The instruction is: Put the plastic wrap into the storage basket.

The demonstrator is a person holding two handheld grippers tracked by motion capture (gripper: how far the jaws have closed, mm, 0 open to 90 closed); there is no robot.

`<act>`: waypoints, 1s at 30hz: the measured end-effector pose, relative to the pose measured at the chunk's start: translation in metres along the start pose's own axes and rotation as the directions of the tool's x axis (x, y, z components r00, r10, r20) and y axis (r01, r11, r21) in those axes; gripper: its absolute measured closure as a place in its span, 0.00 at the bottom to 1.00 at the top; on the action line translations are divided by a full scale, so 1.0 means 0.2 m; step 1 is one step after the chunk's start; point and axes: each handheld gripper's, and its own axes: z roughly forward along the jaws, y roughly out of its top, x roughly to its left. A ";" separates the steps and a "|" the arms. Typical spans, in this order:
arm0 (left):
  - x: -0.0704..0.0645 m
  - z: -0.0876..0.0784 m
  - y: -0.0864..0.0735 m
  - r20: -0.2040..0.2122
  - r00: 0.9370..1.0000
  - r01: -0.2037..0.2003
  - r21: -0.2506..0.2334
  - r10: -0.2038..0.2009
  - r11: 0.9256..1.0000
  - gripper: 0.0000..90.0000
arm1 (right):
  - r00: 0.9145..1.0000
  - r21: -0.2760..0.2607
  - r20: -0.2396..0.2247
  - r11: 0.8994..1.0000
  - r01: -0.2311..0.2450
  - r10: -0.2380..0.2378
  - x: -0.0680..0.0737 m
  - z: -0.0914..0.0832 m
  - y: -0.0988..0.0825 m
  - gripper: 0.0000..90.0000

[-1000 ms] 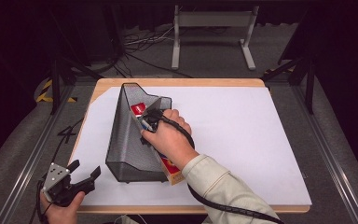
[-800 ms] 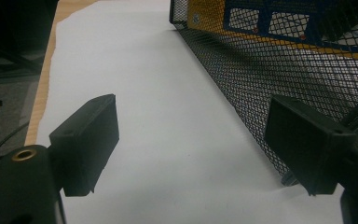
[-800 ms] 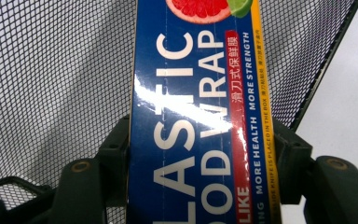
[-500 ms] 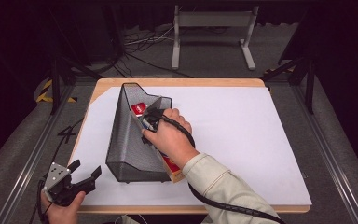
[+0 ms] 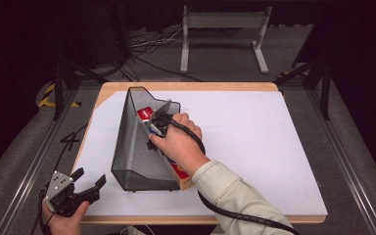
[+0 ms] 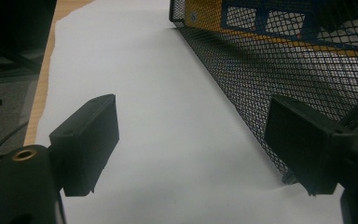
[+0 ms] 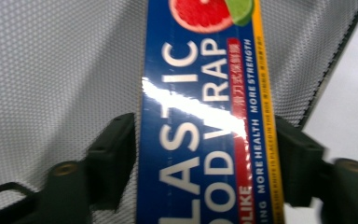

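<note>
1. Right gripper (image 5: pixel 157 123), high view: held inside the open top of the mesh file holder (image 5: pixel 136 147), at about 10 o'clock from table centre; in the right gripper view its jaws are clamped on either long side of the plastic wrap box (image 7: pixel 205 116).
2. Plastic wrap box (image 5: pixel 176 169): one, blue with red and yellow; it lies aslant in the holder, its near end jutting past the holder's 5 o'clock corner.
3. Left gripper (image 5: pixel 85 183): jaws apart on nothing, at the table's 7 o'clock corner, just beside the holder's near wall (image 6: pixel 279 79).
4. Mesh file holder: one, black, on the white sheet (image 5: pixel 254 147).
5. Open room: the sheet from 12 through 5 o'clock lies bare; a wooden table edge (image 5: pixel 186 86) shows at 12 o'clock.
6. Count: two grippers, one box, one holder, one sheet.
</note>
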 end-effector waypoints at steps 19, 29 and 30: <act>-0.01 0.03 0.01 0.002 1.000 -0.004 0.002 0.004 1.000 0.21 | 0.992 -0.256 -0.086 0.964 0.072 -0.096 -0.11 -0.26 -0.11 0.22; -0.01 0.03 0.01 0.000 1.000 -0.003 0.001 0.003 1.000 0.21 | 0.976 -0.373 -0.107 0.917 0.138 -0.190 -0.18 -0.38 -0.20 0.21; -0.01 0.03 0.01 0.001 1.000 -0.005 0.003 0.005 1.000 0.21 | 0.974 -0.386 -0.109 0.911 0.144 -0.200 -0.18 -0.39 -0.21 0.21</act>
